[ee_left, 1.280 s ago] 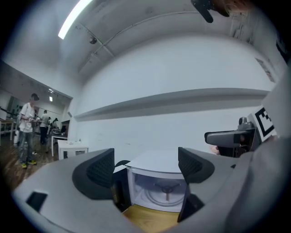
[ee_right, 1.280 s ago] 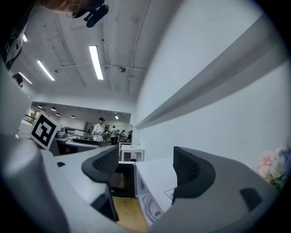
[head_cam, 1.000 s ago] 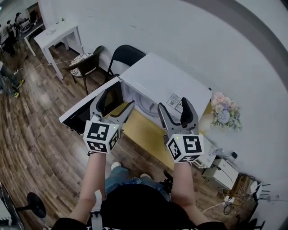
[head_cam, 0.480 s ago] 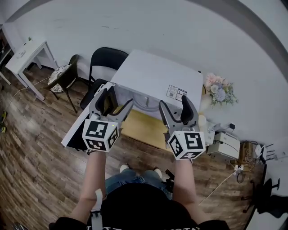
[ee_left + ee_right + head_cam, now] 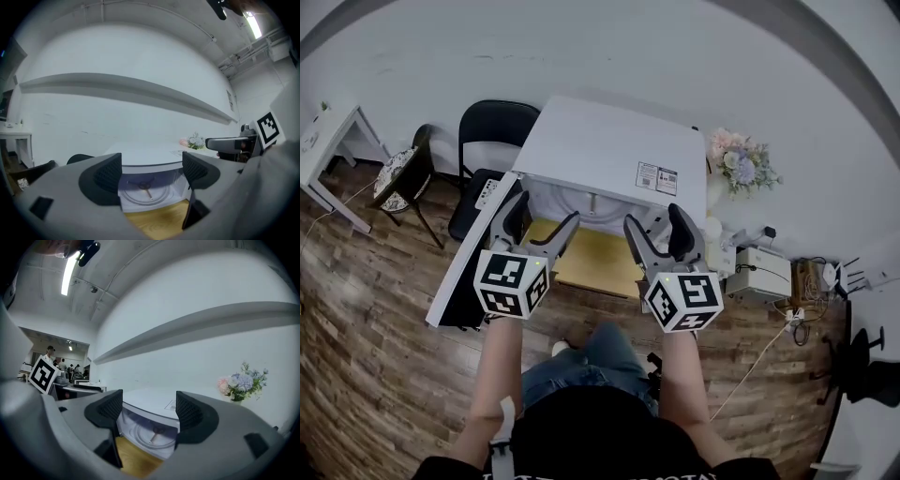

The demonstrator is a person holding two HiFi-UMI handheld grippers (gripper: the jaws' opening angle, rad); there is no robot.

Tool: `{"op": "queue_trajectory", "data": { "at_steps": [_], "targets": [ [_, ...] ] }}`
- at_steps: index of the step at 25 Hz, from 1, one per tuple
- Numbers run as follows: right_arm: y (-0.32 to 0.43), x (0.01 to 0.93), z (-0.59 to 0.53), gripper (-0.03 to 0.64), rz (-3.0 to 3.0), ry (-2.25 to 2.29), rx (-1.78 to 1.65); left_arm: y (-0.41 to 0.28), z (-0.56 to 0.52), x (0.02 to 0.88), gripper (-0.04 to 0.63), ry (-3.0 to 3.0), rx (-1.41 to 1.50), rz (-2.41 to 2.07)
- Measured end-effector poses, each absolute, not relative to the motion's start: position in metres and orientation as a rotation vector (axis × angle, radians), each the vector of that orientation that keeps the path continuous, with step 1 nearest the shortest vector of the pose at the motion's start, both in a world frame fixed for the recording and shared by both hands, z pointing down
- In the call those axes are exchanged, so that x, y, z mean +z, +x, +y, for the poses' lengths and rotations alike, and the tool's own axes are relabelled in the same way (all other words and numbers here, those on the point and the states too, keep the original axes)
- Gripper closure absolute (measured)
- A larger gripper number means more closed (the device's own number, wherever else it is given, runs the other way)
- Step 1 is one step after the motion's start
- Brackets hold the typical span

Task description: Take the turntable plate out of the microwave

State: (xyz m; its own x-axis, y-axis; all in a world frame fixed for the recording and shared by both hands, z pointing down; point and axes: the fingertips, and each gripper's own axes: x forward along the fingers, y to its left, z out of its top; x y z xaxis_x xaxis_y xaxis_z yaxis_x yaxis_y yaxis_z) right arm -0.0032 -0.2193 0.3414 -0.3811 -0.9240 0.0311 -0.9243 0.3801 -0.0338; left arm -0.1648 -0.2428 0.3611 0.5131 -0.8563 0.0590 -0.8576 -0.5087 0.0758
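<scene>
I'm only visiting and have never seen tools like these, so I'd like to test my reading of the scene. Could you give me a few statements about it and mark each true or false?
1. The door of the microwave is open. True.
2. The turntable plate lies out on the wooden tabletop. False: it sits inside the microwave.
3. The left tool is shut on the plate. False: its jaws are apart and hold nothing.
4. The right tool is open and empty. True.
5. Flowers stand to the right of the microwave. True.
</scene>
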Motion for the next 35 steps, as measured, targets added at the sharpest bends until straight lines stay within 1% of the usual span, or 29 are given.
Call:
{"op": "queue_trajectory", "data": {
  "at_steps": [3, 5, 7, 12, 15, 20, 23, 28, 35],
  "targets": [
    [-0.007, 0.362, -0.22, 0.249, -2.587, 1.726, 0.13, -0.16, -0.243, 0.38, 0.212, 2.638, 0.05, -1.455],
    [-0.01, 0.376, -0.221, 0.249, -2.574, 1.713, 0.162, -0.155, -0.243, 0.393, 0.244, 2.625, 0.057, -1.406],
    [-0.012, 0.393, -0.224, 0.249, -2.562, 1.697, 0.204, -0.151, -0.244, 0.409, 0.258, 2.6, 0.075, -1.366],
    [-0.016, 0.429, -0.239, 0.25, -2.552, 1.655, 0.319, -0.144, -0.256, 0.448, 0.258, 2.525, 0.142, -1.319],
    [-0.017, 0.445, -0.246, 0.25, -2.55, 1.643, 0.395, -0.141, -0.268, 0.467, 0.258, 2.46, 0.135, -1.283],
    [-0.015, 0.472, -0.255, 0.25, -2.569, 1.658, 0.633, -0.137, -0.291, 0.501, 0.258, 2.316, 0.081, -1.223],
    [-0.012, 0.486, -0.259, 0.25, -2.566, 1.671, 0.739, -0.131, -0.3, 0.52, 0.258, 2.276, 0.111, -1.193],
    [-0.016, 0.498, -0.267, 0.25, -2.562, 1.65, 0.777, -0.125, -0.317, 0.548, 0.258, 2.208, 0.137, -1.164],
    [-0.018, 0.508, -0.276, 0.25, -2.537, 1.613, 0.765, -0.119, -0.34, 0.582, 0.259, 1.997, 0.052, -1.097]
  ]
}}
